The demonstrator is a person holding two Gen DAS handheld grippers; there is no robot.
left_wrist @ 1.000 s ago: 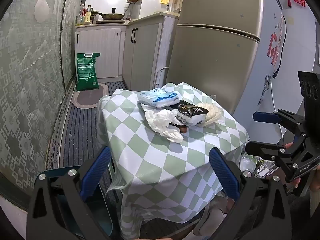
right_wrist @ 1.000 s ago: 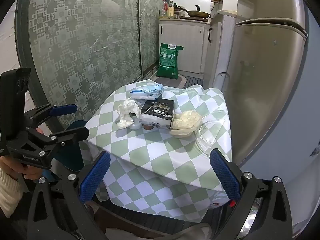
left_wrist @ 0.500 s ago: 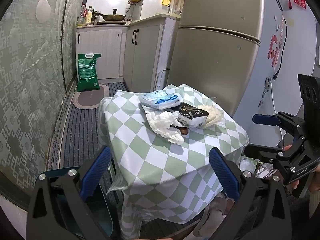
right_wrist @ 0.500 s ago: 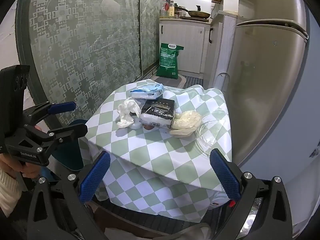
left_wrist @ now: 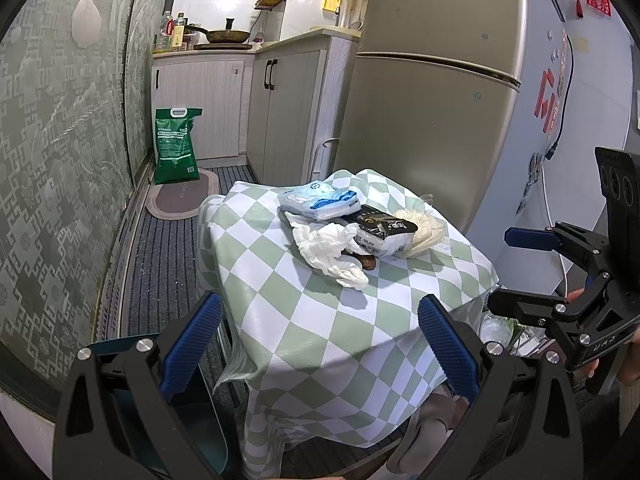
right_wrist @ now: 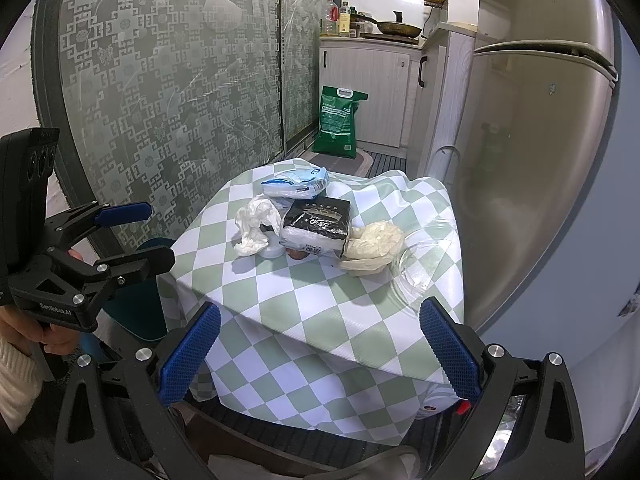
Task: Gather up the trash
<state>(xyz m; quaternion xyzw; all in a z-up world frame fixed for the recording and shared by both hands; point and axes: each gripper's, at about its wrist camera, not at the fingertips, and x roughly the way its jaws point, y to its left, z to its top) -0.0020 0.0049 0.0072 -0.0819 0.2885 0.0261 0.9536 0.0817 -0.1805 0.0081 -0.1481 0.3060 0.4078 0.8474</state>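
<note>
Trash lies on a small table with a green-and-white checked cloth (left_wrist: 320,320) (right_wrist: 320,304): a crumpled white tissue (left_wrist: 330,246) (right_wrist: 256,226), a black-and-white packet (left_wrist: 382,230) (right_wrist: 316,226), a blue-and-white packet (left_wrist: 318,200) (right_wrist: 296,182), a cream plastic bag (left_wrist: 420,230) (right_wrist: 374,242), and a clear plastic lid (right_wrist: 420,264). My left gripper (left_wrist: 320,344) is open and empty, in front of the table's near corner. My right gripper (right_wrist: 320,344) is open and empty before the table's near edge. Each gripper shows in the other's view, the right one (left_wrist: 524,272) and the left one (right_wrist: 132,236).
A gold fridge (left_wrist: 432,100) stands right behind the table. A patterned glass wall (left_wrist: 60,160) runs along the left. A teal bin (right_wrist: 148,300) stands at the table's left side. A green sack (left_wrist: 176,146) and kitchen cabinets (left_wrist: 280,108) are at the far end.
Both grippers have drawn back slightly from the table; the trash looks a little farther away. Nothing on the table moved.
</note>
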